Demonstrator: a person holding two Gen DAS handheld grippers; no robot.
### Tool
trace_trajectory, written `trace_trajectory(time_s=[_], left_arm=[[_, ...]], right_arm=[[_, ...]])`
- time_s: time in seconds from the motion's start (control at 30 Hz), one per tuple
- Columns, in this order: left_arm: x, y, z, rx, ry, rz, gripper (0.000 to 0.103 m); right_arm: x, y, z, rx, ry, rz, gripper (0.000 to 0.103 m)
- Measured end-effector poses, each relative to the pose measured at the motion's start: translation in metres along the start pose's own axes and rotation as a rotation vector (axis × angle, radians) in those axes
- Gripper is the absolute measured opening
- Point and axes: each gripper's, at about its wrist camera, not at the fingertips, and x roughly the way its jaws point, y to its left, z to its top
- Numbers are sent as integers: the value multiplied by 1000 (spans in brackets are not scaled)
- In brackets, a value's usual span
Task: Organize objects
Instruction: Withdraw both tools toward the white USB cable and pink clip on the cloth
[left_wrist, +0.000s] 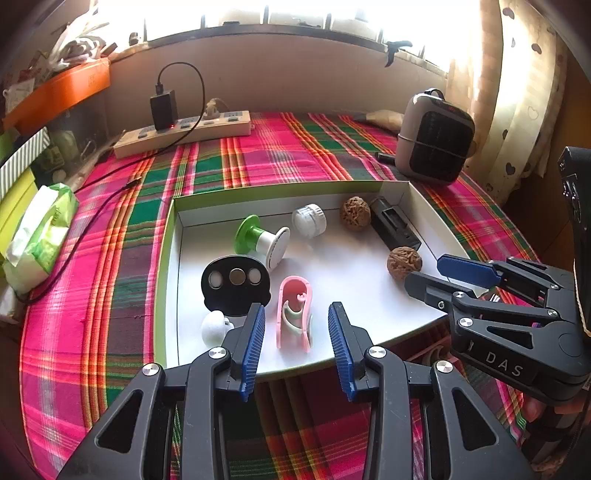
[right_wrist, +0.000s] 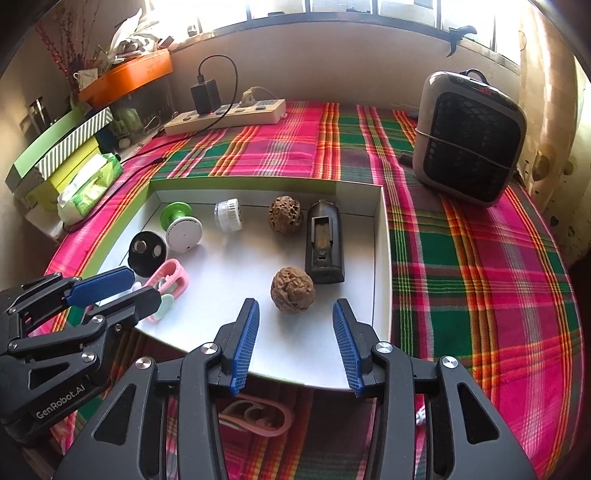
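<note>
Left gripper (left_wrist: 296, 334) spread wide, nothing held, straddling pink clip (left_wrist: 294, 319) at near edge of white tray (left_wrist: 354, 288). Right gripper (right_wrist: 295, 332) likewise agape and empty, near walnut (right_wrist: 292, 290) just beyond its fingertips. Second walnut (right_wrist: 286, 215) farther back, dark case (right_wrist: 324, 247) to its right.

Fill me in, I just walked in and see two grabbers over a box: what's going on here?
A person is sorting small items in a shallow white box on a plaid tablecloth. Both tongs are open and holding nothing. The left tongs hang over a pink clip, and the right tongs line up on the nearer walnut. A second walnut, a black case and a green spool lie untouched.
</note>
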Motion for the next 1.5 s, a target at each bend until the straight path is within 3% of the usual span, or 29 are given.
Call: trace_trajectory(time_s=[0.97,1.5], left_arm=[[-46,-21,-21,42,-81,-44,34],[-34,-46,-38,113,-21,-147,37]], right_arm=[[-61,-21,-38,54,-108,-9,43],[-69,-44,-70,93,-87,-40,43]])
